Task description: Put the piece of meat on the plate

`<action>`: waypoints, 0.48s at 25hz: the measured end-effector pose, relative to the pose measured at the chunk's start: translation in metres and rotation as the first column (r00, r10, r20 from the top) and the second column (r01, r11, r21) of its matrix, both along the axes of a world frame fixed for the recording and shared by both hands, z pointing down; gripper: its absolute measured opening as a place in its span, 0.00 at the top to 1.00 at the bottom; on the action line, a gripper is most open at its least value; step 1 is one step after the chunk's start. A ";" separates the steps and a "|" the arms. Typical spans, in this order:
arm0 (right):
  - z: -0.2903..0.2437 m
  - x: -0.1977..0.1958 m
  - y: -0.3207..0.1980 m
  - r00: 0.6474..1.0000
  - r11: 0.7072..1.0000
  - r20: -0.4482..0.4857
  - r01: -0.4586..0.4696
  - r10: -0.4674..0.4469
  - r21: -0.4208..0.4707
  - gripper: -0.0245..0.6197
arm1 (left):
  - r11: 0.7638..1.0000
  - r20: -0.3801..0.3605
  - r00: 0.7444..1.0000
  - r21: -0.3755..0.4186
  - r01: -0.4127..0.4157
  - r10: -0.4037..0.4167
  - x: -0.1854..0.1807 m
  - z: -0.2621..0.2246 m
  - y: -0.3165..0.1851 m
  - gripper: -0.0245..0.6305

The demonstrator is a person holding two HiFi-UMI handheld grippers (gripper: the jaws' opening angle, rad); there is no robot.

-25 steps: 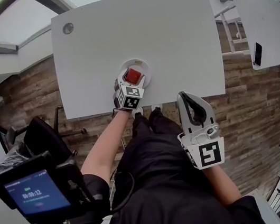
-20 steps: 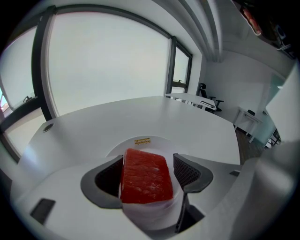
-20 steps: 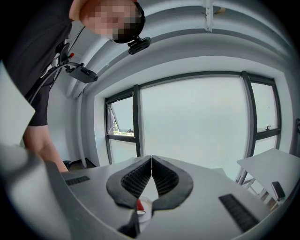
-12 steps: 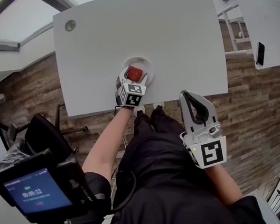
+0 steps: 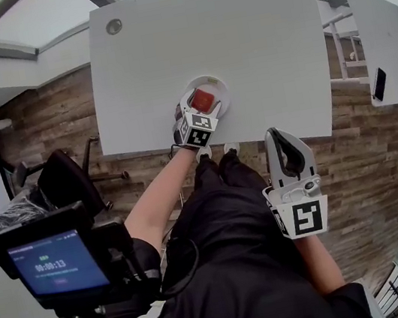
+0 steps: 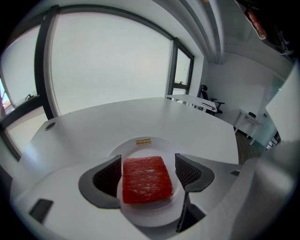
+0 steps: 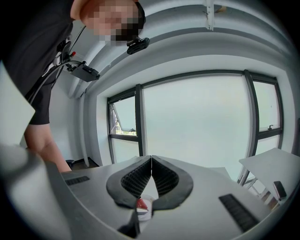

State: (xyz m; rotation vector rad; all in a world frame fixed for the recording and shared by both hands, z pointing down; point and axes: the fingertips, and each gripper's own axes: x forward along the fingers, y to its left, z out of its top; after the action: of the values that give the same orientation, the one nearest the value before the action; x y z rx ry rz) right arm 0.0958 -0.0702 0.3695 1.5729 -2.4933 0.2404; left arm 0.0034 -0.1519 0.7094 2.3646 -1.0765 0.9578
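A red slab of meat (image 6: 146, 179) lies flat on a small round white plate (image 6: 145, 143) near the table's front edge. My left gripper (image 6: 149, 161) points down at it and is open. Its dark pads (image 6: 108, 176) stand either side of the meat, with a clear gap on the right and a narrow one on the left. In the head view the meat (image 5: 204, 99) shows between the left gripper's (image 5: 201, 105) jaws on the plate (image 5: 217, 82). My right gripper (image 5: 276, 135) hangs off the table over the person's lap, shut and empty, its pads (image 7: 136, 178) meeting at the tips.
The white table (image 5: 238, 33) has a round grommet (image 5: 113, 27) at its far left corner. A second white table with a dark phone (image 5: 379, 84) stands at the right. An office chair (image 5: 66, 185) and a screen device (image 5: 53, 264) are at the left.
The head camera has shifted a little. Both grippers stay where they were, the left one over the plate with the meat between its jaws.
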 end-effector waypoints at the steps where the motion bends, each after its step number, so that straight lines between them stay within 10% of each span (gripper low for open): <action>1: 0.001 0.000 0.000 1.000 1.000 -0.002 0.000 0.000 -0.003 0.95 | 1.000 -0.002 1.000 0.003 0.002 -0.002 0.000 -0.001 -0.001 0.44; 12: 0.006 0.001 -0.006 1.000 1.000 0.008 0.017 -0.017 -0.015 0.95 | 0.997 -0.008 0.997 0.001 0.075 -0.075 -0.006 -0.003 -0.003 0.44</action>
State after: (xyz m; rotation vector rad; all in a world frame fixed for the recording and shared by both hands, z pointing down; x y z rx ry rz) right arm 0.0971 -0.0765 0.3753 1.5477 -2.5036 0.2627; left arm -0.0030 -0.1548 0.7064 2.3093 -1.1545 0.9207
